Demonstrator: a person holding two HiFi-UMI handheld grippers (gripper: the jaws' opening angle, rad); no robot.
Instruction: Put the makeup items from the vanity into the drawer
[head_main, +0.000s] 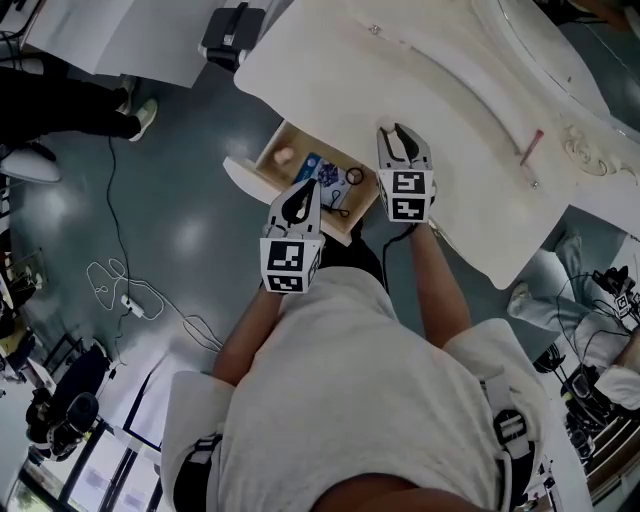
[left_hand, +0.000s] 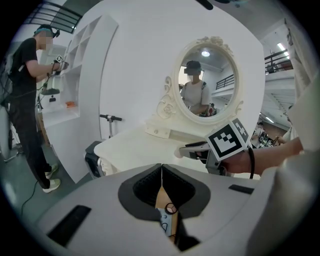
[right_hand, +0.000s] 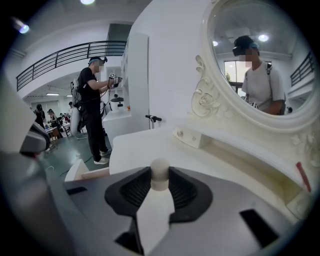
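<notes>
The right gripper (head_main: 402, 135) pinches a cream round-tipped thing (right_hand: 160, 172), maybe a sponge; left gripper (left_hand: 161, 172) is closed, empty. Let go early, it misses the drawer (head_main: 268, 155).

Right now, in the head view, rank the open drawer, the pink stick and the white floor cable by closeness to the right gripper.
1. The open drawer, just left of the right gripper.
2. The pink stick, to its right on the vanity.
3. The white cable, far left on the floor.
</notes>
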